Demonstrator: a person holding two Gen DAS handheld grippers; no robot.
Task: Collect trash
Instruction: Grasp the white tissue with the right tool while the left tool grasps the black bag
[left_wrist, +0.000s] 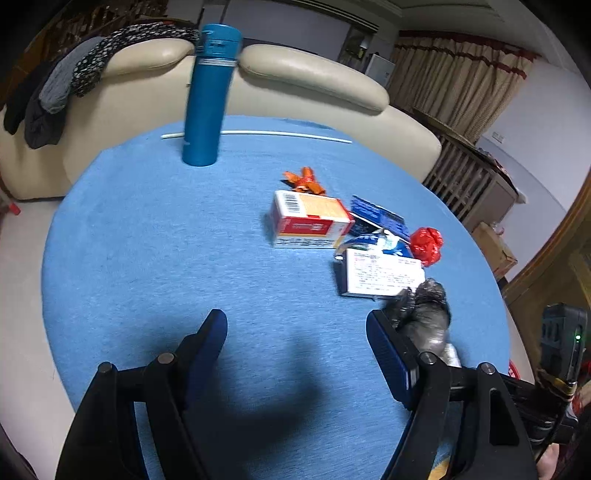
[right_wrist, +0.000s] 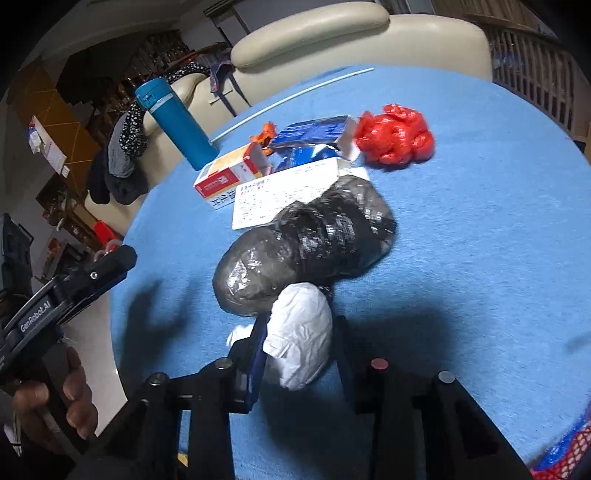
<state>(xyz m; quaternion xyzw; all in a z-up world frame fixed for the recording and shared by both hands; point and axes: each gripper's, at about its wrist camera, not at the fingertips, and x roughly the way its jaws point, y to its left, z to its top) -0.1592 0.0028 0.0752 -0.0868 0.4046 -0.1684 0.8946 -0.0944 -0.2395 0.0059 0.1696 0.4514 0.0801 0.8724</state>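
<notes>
On the round blue table (left_wrist: 166, 240) lies a pile of trash: a red-and-orange box (left_wrist: 310, 218), an orange wrapper (left_wrist: 304, 180), blue packaging (left_wrist: 380, 216), a white box (left_wrist: 384, 275), a crumpled red plastic bag (left_wrist: 426, 240) and a black plastic bag (left_wrist: 424, 314). My left gripper (left_wrist: 295, 325) is open and empty, just left of the black bag. In the right wrist view my right gripper (right_wrist: 299, 332) is shut on a crumpled white paper wad (right_wrist: 299, 339), which touches the black bag (right_wrist: 306, 243). The red bag (right_wrist: 395, 138) lies further back.
A tall blue flask (left_wrist: 210, 96) stands at the table's far side beside a thin white rod (left_wrist: 280, 133). A cream sofa (left_wrist: 314, 74) with clothes (left_wrist: 66, 85) draped on it sits behind. A red mesh item (right_wrist: 565, 450) shows at the table's near right edge.
</notes>
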